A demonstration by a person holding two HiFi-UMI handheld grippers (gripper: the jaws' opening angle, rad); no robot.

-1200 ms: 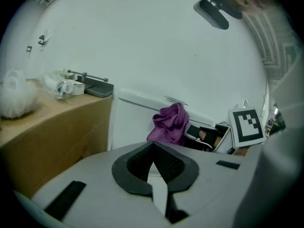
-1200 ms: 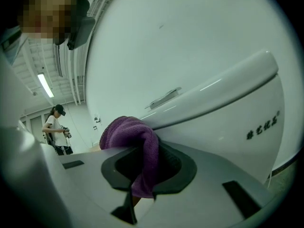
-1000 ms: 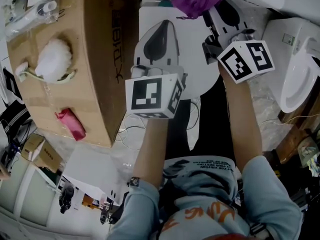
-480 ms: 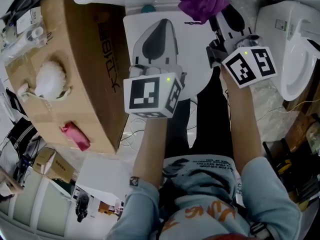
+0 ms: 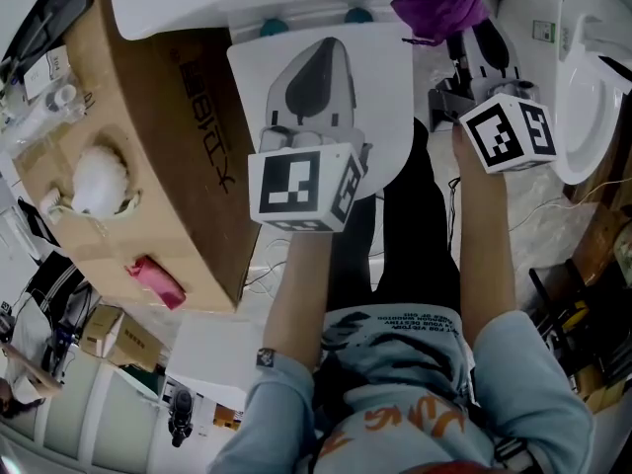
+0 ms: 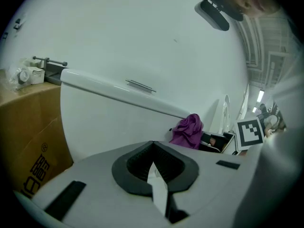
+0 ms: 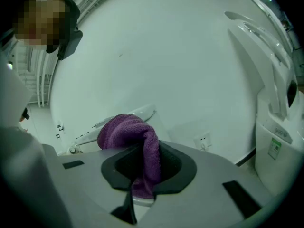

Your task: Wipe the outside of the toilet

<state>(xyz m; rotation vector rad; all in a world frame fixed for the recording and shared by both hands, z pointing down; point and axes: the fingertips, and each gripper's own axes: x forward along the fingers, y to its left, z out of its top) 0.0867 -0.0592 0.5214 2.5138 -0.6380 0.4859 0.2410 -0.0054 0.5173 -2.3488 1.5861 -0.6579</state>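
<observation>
The right hand-held gripper gripped the purple cloth just short of the toilet ahead, so it should press flat and stroke evenly, while the left hand-held gripper stayed closed and empty.

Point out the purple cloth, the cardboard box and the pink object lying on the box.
purple cloth (image 5: 436, 4): head view, middle of the bunched fabric.
cardboard box (image 5: 133, 102): head view, a bare brown part of its face.
pink object (image 5: 158, 282): head view, its middle.
</observation>
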